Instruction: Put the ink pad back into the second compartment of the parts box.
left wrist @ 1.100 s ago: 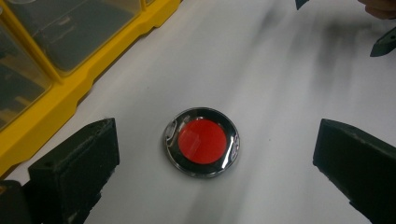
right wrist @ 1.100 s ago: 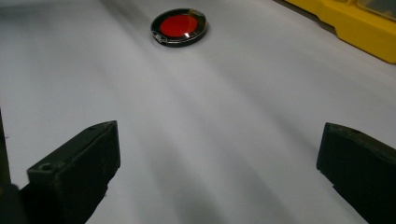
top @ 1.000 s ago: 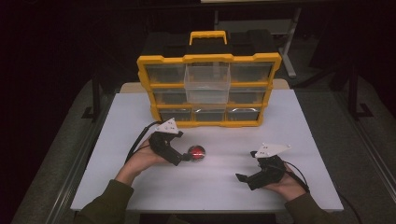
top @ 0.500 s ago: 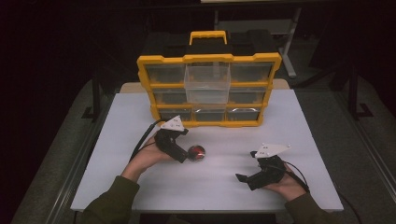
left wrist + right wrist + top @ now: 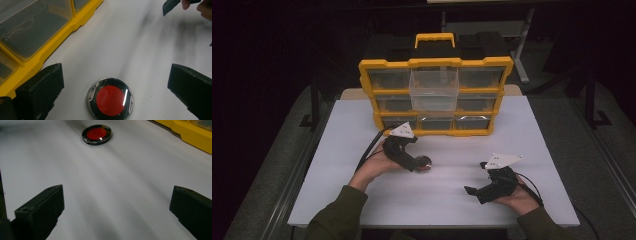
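High view: we hold a two-jaw gripper in each hand over a white surface (image 5: 362,130), with a yellow drawer organiser (image 5: 435,95) standing upright at the far side. Our left gripper (image 5: 418,162) sits just in front of the organiser's lower left drawers, angled toward the middle of the surface, its grey three-cornered plate on top and its cable trailing back toward the left edge. A small round tin with a red lid (image 5: 424,163) lies flat on the surface right at the tips of that gripper.

Left gripper view: our jaws stand wide apart, one on each side of the round tin (image 5: 110,100), which lies between them and a little ahead, touching neither. The tin's red centre is ringed by a shiny dark rim. The organiser's yellow frame (image 5: 62,27) and clear drawer fronts run along the upper left, near the left jaw.

Our right gripper (image 5: 472,190) rests low near the front right of the surface, well apart from the tin and pointing toward the left. Right gripper view: its jaws are likewise spread wide with bare white surface (image 5: 112,195) between them; the tin (image 5: 96,134) lies far ahead, and a corner of the organiser (image 5: 190,135) shows at the upper right.
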`<state>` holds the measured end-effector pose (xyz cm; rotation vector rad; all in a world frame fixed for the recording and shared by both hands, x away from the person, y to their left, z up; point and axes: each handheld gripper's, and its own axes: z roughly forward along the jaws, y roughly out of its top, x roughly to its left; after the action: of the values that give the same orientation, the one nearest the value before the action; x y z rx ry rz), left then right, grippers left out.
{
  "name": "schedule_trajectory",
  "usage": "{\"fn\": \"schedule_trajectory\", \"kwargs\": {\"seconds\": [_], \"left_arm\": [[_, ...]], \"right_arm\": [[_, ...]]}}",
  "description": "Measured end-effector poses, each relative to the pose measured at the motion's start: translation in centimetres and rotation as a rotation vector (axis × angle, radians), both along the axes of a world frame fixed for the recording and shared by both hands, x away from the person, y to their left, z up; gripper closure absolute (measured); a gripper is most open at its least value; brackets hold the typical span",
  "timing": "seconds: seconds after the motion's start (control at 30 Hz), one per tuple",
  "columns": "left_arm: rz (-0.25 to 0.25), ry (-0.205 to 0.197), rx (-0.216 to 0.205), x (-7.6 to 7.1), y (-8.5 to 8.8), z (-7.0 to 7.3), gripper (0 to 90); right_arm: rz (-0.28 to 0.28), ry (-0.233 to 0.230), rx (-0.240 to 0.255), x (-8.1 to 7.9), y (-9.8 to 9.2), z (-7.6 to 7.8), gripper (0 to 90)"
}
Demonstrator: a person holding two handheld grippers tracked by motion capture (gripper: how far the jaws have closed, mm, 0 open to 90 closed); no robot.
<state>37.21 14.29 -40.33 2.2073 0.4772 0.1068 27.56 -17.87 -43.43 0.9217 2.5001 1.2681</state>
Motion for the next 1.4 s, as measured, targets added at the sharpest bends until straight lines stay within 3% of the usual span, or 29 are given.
{"fn": "schedule_trajectory", "kwargs": {"seconds": [0.17, 0.9, 1.1, 1.4], "left_arm": [[-0.012, 0.008, 0.015, 0.2, -0.2, -0.3, 0.0], [-0.086, 0.025, 0.153, 0.3, -1.8, -2.4, 0.0], [-0.089, 0.040, 0.163, 0.4, -2.1, -2.8, 0.0], [-0.100, 0.049, 0.219, 0.5, -2.3, -3.7, 0.0]], "right_arm": [[0.000, -0.002, -0.002, 0.0, 0.0, 0.0, 0.0], [0.000, 0.003, -0.002, 0.1, 0.0, 0.0, 0.0], [0.002, 0.003, -0.003, 0.1, 0.0, 0.0, 0.0], [0.003, 0.003, -0.003, 0.1, 0.0, 0.0, 0.0]]}}
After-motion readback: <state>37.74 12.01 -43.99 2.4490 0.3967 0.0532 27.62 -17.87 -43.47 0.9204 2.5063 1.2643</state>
